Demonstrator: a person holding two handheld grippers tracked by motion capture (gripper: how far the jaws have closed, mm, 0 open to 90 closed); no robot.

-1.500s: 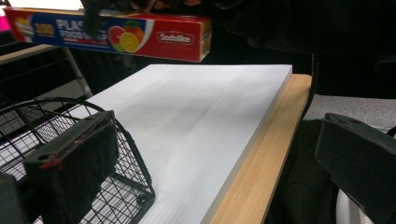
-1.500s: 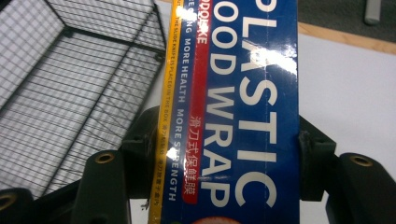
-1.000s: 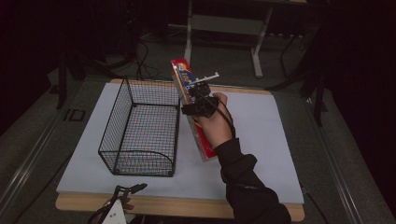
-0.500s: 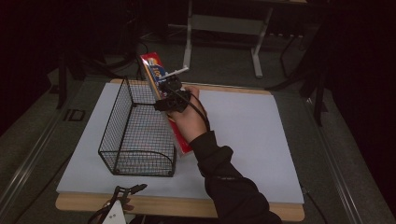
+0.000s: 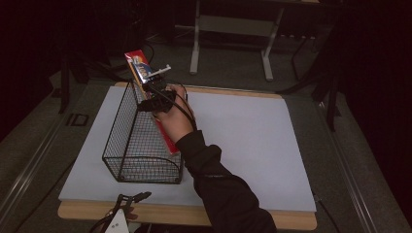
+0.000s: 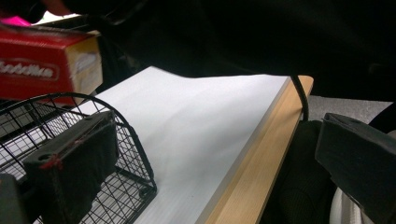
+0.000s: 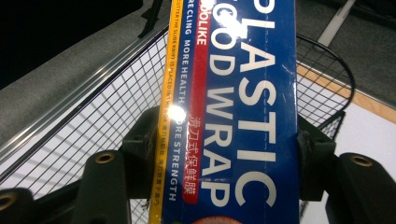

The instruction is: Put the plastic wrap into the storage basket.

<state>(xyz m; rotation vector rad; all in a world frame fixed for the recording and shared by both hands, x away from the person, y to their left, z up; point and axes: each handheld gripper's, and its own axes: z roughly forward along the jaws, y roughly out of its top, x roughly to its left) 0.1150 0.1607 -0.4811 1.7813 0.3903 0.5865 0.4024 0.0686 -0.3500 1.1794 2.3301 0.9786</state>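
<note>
A long plastic food wrap box [image 5: 138, 65], blue and red with a yellow edge, is tilted with its far end raised above a black wire basket [image 5: 131, 160]. My right gripper [image 5: 154, 99] is shut on the box near its middle, over the basket's right wall. In the right gripper view the box [image 7: 233, 116] runs up between the two jaws of my right gripper [image 7: 224, 154], with the basket [image 7: 116, 107] below it. My left gripper [image 5: 133, 198] waits at the table's near edge. In its own view my left gripper [image 6: 215, 154] stands open, beside the basket [image 6: 126, 140] and under the box [image 6: 46, 70].
A white mat [image 5: 252, 136] covers the wooden table [image 6: 261, 149], with bare mat to the right of the basket. A metal stand [image 5: 228, 29] rises on the grey floor behind the table. A dark sleeve [image 5: 223, 194] crosses the near part of the mat.
My right gripper has carried the wrap box leftward, from over the mat beside the basket to above the basket's right wall. The left gripper has stayed put.
</note>
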